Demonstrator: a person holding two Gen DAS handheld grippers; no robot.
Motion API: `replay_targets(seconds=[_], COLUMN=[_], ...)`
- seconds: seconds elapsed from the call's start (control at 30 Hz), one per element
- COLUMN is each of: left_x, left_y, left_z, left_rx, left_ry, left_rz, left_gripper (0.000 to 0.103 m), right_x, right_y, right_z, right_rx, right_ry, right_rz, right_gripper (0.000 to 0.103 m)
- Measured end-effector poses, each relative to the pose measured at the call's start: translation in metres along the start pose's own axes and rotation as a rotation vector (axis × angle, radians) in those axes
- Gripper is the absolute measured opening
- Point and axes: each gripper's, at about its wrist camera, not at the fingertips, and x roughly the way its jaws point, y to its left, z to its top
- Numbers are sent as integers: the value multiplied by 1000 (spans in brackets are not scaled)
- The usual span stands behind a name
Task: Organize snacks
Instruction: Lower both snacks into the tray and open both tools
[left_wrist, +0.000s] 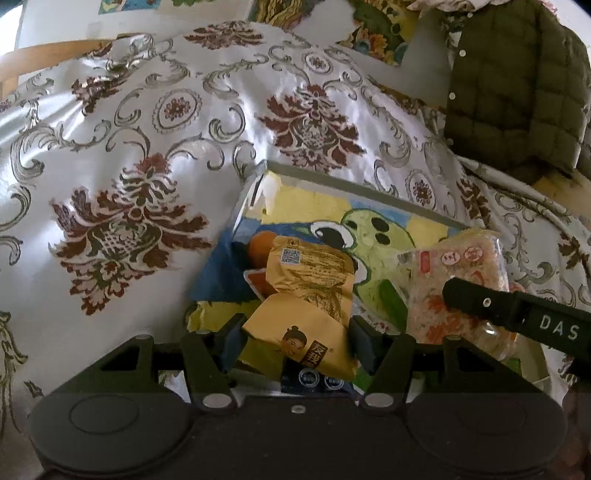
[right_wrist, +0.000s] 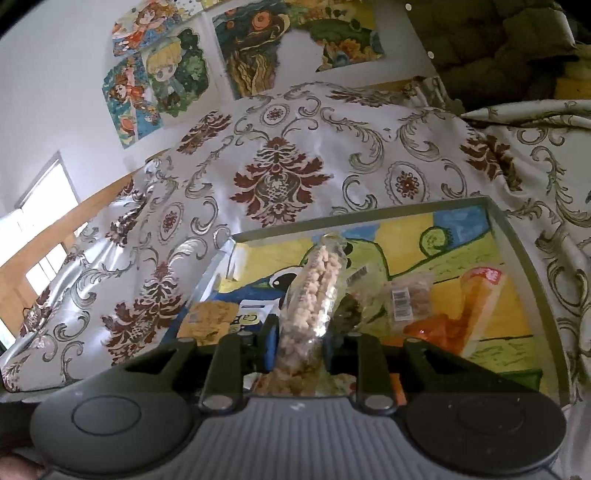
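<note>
Most snacks already lie in the tray (right_wrist: 524, 251) on the patterned bedcover (left_wrist: 147, 147). Left gripper (left_wrist: 295, 332): fingers clamped on a yellow snack packet (left_wrist: 306, 325), low over the tray's left part. Right gripper (right_wrist: 299, 339): fingers narrow, pinching a clear bag of puffed bits (right_wrist: 314, 291). Judged left: set both down. Tray rim is raised; bare floor shows toward the far side.

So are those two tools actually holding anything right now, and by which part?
Yes. The left tool holds a yellow snack packet across its lower end. The right tool has a clear pack of puffed snack between its fingers, at the near end.
</note>
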Motion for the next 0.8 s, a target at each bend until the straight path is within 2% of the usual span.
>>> replay_targets(seconds=[0.2, 0.27, 0.33, 0.43, 0.63, 0.67, 0.8], left_x=[1, 1, 0, -3, -16, -18, -36], left_y=[0, 0, -1, -2, -4, -5, -10], left_z=[0, 0, 1, 2, 5, 5, 6], left_rx=[1, -2, -5, -11, -26, -27, -22], left_ry=[10, 8, 7, -7, -46, -52, -104], left_rz=[1, -1, -4, -5, -5, -1, 19], left_gripper=[63, 64, 67, 77, 87, 91, 98], right_x=[-1, -2, -3, -8, -23, -26, -43], right_y=[4, 5, 5, 7, 3, 2, -1], right_z=[3, 4, 5, 7, 16, 17, 20], right_rx=[-49, -62, -74, -104, -116, -114, -109], right_ry=[-7, -6, -7, -35, -88, -93, -121], right_rz=[-37, -54, -67, -100, -130, -136, -159], right_gripper=[32, 38, 52, 69, 84, 85, 94])
